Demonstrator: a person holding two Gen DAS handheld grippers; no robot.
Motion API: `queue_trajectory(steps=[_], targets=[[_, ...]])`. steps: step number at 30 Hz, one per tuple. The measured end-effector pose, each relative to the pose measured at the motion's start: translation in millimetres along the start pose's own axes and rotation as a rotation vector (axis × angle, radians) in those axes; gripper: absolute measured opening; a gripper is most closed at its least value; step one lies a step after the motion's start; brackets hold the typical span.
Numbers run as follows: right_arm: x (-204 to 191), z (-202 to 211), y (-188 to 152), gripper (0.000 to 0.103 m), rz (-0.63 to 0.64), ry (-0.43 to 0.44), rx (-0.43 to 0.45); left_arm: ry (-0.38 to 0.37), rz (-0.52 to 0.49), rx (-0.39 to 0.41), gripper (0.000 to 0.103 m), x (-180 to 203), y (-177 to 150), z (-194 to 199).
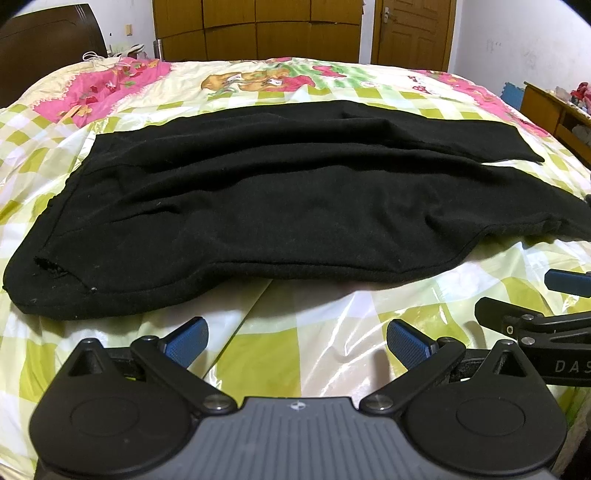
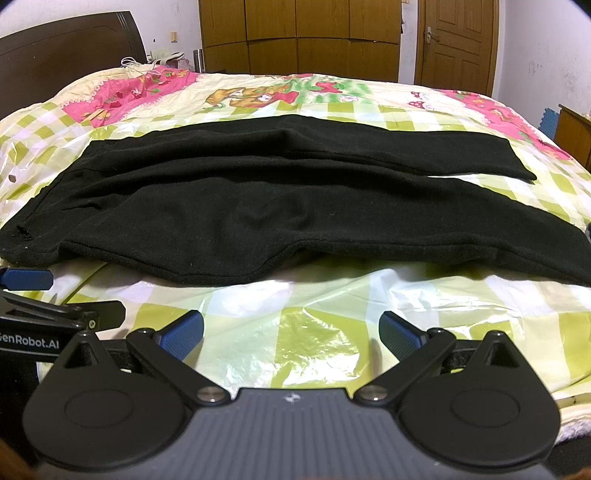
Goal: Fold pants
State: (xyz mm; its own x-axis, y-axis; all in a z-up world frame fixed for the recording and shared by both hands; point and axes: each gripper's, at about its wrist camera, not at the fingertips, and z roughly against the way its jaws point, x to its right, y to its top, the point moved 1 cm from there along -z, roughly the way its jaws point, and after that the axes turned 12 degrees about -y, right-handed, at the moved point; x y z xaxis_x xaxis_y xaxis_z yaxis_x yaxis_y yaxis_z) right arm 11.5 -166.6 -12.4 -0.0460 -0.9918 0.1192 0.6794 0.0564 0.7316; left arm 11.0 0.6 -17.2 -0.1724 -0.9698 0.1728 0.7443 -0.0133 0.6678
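Note:
Black pants (image 1: 280, 199) (image 2: 266, 206) lie spread sideways across the bed, waistband at the left, both legs running to the right with a narrow gap between them. My left gripper (image 1: 297, 345) hovers open over the bedspread just short of the pants' near edge, nothing between its blue pads. Equally wide open and holding nothing, my right gripper (image 2: 291, 336) sits beside it, also short of the near hem. Each gripper shows in the other's view: the right one at the right edge (image 1: 535, 306), the left one at the left edge (image 2: 48, 295).
The bed (image 1: 332, 350) carries a glossy green-checked and pink floral cover. A dark headboard (image 2: 66, 48) stands at the far left, wooden wardrobes (image 1: 258, 29) and a door (image 2: 454, 40) behind, a wooden shelf unit (image 1: 554, 114) at the far right.

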Motion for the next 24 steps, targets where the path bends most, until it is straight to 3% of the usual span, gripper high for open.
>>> queue_trajectory(steps=[24], targets=[[-1.6,-0.2,-1.0,0.1,-0.002,0.006,-0.002,-0.004,0.015,-0.003,0.103,-2.8,-1.0,-0.6]])
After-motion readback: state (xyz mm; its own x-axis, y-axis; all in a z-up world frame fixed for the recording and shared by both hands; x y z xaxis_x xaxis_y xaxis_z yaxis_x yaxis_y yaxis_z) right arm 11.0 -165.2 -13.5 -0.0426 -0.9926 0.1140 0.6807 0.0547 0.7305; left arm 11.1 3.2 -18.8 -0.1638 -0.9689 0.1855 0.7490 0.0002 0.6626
